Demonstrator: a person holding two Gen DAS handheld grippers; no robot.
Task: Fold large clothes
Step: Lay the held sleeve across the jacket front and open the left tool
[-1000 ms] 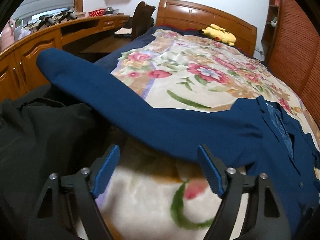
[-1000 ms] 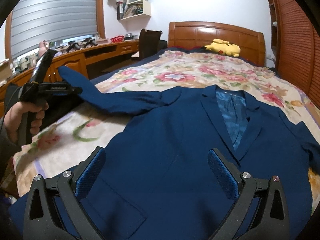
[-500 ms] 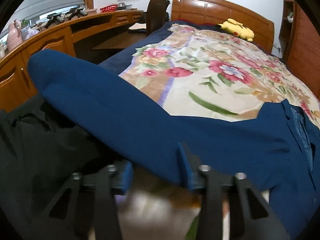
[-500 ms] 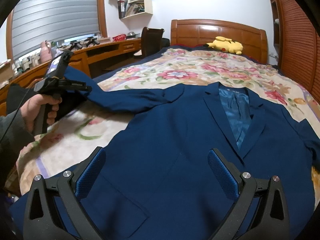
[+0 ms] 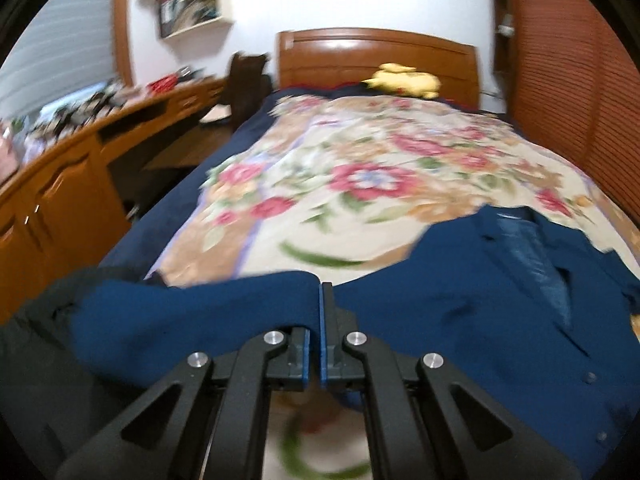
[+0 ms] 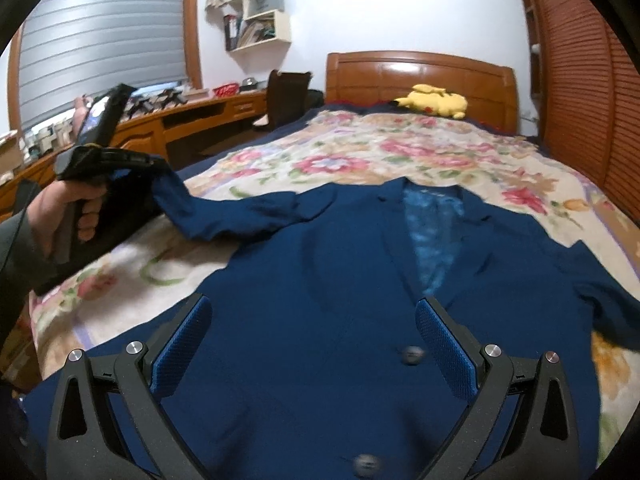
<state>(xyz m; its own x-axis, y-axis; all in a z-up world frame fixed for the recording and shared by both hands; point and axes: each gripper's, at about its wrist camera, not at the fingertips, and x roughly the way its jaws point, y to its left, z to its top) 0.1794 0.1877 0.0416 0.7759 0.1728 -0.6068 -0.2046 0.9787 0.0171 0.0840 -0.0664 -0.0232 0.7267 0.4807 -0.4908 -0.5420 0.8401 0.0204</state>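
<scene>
Navy-blue suit jacket (image 6: pixel 320 280), with a lighter blue shiny lining showing at its open collar, lies face up and spread flat on the near part of the floral bedspread (image 6: pixel 380 152), a cream blanket printed with pink flowers and green leaves that covers the wooden bed (image 6: pixel 420 72). Its 2 round dark buttons sit on the front panel nearest the right wrist camera. 1 long sleeve (image 6: pixel 224 208) runs out from the jacket's shoulder toward the bed's edge and rises off the blanket at its far end. The left gripper (image 5: pixel 320 312), a black 2-finger tool with blue pads, has its jaws pressed together on that sleeve's cloth, and a hand (image 6: pixel 68 216) grips its handle. The right gripper (image 6: pixel 316 340), of the same make, hovers over the jacket's lower front with its jaws wide apart and nothing between them. A yellow plush toy (image 6: pixel 434 104) rests by the headboard, well apart from the jacket.
</scene>
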